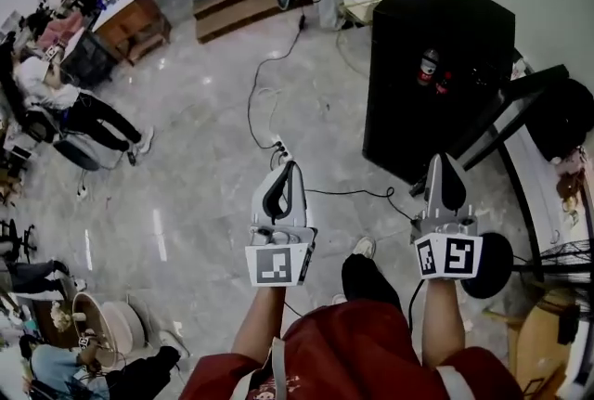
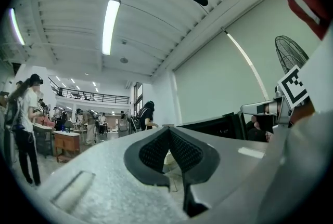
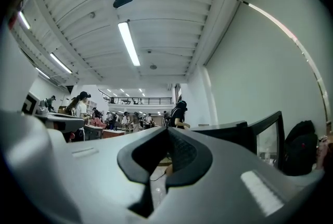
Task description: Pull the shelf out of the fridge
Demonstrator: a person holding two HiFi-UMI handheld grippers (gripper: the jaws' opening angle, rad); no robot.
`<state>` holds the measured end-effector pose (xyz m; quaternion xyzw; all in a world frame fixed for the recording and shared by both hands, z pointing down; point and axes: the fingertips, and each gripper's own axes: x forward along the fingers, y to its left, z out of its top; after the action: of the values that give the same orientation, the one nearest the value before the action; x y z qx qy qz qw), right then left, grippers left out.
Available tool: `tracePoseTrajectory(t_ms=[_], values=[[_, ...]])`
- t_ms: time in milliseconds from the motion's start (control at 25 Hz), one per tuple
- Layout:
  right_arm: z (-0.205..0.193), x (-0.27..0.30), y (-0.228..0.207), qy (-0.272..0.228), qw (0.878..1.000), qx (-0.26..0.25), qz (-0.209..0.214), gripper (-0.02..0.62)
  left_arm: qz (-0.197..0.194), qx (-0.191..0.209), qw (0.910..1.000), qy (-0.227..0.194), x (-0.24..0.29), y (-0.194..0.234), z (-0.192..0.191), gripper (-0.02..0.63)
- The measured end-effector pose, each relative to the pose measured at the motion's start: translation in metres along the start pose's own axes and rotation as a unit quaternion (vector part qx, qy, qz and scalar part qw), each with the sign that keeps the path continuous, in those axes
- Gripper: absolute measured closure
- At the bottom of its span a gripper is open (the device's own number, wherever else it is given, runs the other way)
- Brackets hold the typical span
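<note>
**A:** So where's the shelf at?

**B:** Inside the black fridge (image 1: 408, 101), far right, too dark to spot. Its door (image 1: 538, 78) stands open for reaching in. Your left claw (image 1: 290, 166) and right claw (image 1: 444, 159) are both pinched shut, empty, well short.

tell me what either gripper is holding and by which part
Nothing is held. The left gripper and the right gripper both have jaws closed on empty air, short of the black fridge.
</note>
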<state>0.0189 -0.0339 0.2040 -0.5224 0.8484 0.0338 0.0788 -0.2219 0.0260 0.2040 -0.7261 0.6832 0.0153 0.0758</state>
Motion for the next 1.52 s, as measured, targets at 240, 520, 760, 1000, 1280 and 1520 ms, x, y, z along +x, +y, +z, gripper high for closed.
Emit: tracePoseTrajectory(t_ms=[240,520,760,1000,1280,1520], values=[[-0.035,0.047,-0.054,0.019,0.999,-0.003,-0.032,0.595,-0.04,0.001,0.9992,0.007,0.096,-0.03,-0.023,0.609],[-0.088,0.068,-0.118,0.047,0.996,0.005,-0.07,0.595,-0.099,0.01,0.9949,0.018,0.174,-0.09,-0.07,0.609],[-0.115,0.072,-0.143,0.073,0.994,0.004,-0.08,0.595,-0.145,-0.004,0.9887,0.038,0.208,-0.127,-0.096,0.609],[-0.14,0.077,-0.153,0.096,0.992,-0.003,-0.086,0.595,-0.168,-0.009,0.9842,0.054,0.229,-0.143,-0.125,0.609],[-0.166,0.096,-0.138,0.119,0.987,-0.009,-0.104,0.595,-0.193,-0.033,0.9786,0.064,0.246,-0.134,-0.162,0.609],[-0.201,0.128,-0.117,0.135,0.98,-0.024,-0.143,0.595,-0.23,-0.054,0.9678,0.086,0.267,-0.101,-0.215,0.609]])
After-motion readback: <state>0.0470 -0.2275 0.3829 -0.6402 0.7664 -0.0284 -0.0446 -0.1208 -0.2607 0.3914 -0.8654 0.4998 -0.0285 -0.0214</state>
